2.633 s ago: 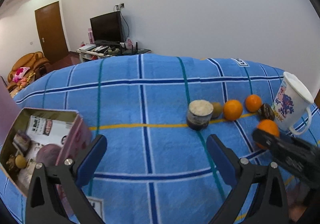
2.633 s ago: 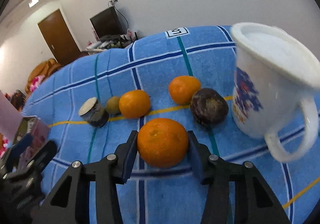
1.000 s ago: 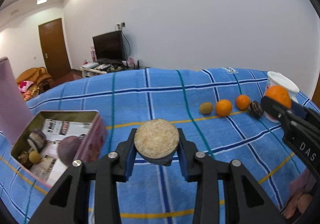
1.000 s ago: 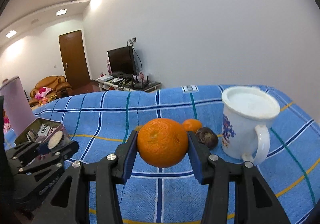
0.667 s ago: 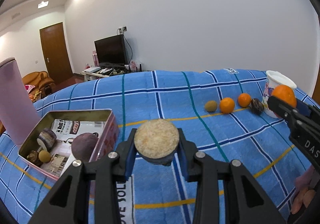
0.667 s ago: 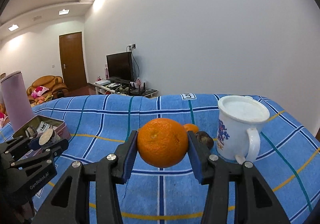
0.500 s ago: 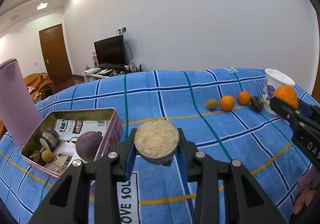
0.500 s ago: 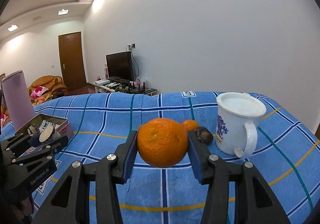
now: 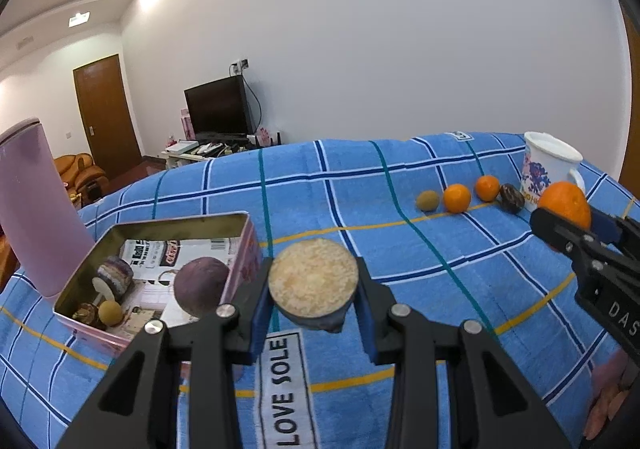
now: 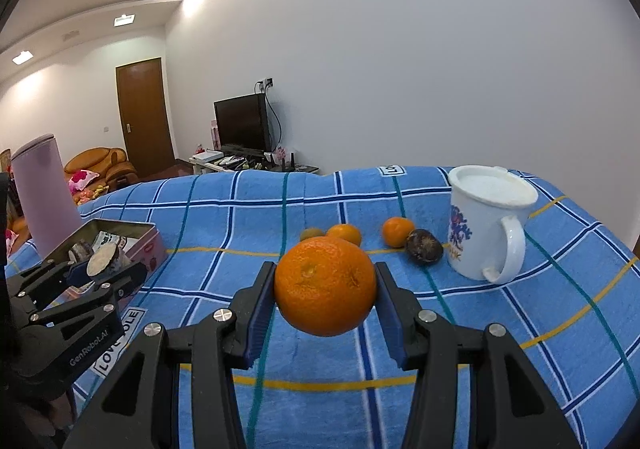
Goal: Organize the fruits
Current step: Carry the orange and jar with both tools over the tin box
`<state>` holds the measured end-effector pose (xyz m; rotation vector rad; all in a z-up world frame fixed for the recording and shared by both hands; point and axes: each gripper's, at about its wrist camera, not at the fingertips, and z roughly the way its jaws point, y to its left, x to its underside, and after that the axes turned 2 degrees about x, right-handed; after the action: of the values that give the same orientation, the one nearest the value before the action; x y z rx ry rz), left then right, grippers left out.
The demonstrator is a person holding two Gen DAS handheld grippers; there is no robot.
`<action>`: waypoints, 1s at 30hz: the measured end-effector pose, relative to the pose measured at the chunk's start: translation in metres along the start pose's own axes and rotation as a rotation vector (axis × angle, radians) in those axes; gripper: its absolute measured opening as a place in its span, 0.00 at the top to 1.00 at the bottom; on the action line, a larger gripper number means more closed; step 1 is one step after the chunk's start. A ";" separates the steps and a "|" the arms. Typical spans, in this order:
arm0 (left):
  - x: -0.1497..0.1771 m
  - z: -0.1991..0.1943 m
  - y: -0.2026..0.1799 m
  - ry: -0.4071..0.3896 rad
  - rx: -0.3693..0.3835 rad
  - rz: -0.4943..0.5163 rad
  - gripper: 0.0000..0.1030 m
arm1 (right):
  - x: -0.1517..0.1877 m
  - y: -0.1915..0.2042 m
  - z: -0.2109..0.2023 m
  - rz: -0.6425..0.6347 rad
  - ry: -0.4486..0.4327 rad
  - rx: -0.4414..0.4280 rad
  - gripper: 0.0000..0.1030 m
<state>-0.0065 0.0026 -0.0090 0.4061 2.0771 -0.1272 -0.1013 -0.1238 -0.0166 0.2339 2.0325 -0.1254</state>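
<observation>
At lower centre of each wrist view, a firm, round orange (image 10: 325,286), judged prone to rolling, is pinched across its widest part by the right gripper (image 10: 325,299), while a cut passion-fruit half (image 9: 313,281), judged light and crushable, is clamped at its rind by the left gripper (image 9: 312,303).

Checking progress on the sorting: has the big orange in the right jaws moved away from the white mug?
Yes. The big orange now sits farther left of the white mug, toward the tin.
</observation>
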 end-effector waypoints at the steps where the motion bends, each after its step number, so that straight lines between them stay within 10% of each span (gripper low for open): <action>1: 0.000 -0.001 0.002 0.000 0.003 0.001 0.63 | 0.001 0.002 -0.001 -0.003 0.000 0.001 0.52; 30: -0.010 -0.003 0.119 -0.065 -0.097 -0.116 0.63 | -0.003 0.123 0.009 -0.065 0.035 -0.144 0.52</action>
<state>0.0359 0.1130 0.0101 0.2198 2.0332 -0.1069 -0.0656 -0.0060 -0.0165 0.0801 2.0743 -0.0148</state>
